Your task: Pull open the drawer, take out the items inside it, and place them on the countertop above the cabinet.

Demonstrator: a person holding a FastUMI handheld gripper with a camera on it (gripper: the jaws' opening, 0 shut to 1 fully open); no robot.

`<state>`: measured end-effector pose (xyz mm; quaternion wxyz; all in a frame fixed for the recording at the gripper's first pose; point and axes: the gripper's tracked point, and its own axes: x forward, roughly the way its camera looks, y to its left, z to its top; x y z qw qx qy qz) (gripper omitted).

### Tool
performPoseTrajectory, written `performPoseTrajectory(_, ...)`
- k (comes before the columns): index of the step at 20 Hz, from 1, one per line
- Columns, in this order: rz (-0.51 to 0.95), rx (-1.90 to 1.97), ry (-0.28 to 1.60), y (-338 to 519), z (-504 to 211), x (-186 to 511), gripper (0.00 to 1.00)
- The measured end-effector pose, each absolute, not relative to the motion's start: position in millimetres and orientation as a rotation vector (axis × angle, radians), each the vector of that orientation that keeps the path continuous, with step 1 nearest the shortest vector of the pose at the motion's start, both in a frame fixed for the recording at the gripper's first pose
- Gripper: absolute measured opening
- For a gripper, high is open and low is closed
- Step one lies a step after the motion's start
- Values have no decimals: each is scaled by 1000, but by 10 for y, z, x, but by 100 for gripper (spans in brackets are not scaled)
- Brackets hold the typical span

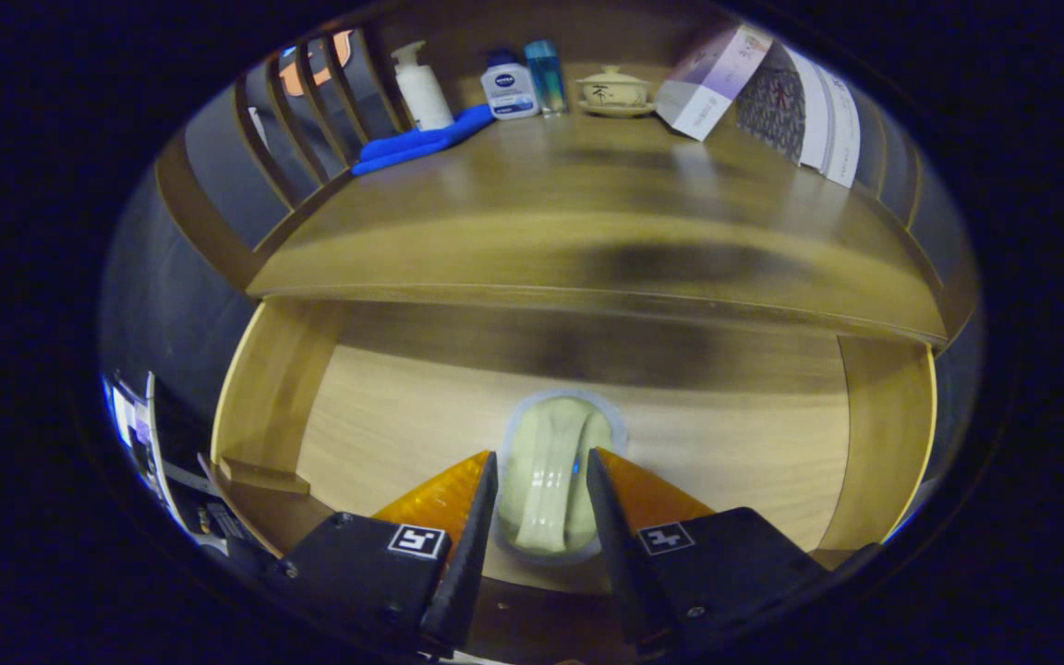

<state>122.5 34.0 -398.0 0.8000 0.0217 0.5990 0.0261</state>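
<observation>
Fingers of my gripper (541, 480) reach down and forward into the open drawer (384, 416), flanking a pale lidded container (555, 462) on both sides; whether they press on it I cannot tell. It lies on the drawer floor, its long axis running straight ahead along my fingers. Above the drawer spreads the wooden countertop (587, 212). Along its far edge stand a pump bottle (421, 88), a blue cloth (421, 143), a small white bottle (509, 90), a lidded teacup (615, 90) and a leaning box (712, 81).
</observation>
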Motion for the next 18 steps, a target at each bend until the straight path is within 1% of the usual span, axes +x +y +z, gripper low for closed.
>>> performPoseTrajectory(1, 48, 32, 1291, 330, -4003, 1216, 60)
performPoseTrajectory(3, 30, -9, 1289, 256, -4023, 1226, 52)
performPoseTrajectory(8, 9, -10, 1270, 284, -3996, 1235, 24)
performPoseTrajectory(11, 2, 54, 1255, 304, -3846, 1226, 19)
performPoseTrajectory(18, 9, 9, 1149, 277, -3173, 1314, 19)
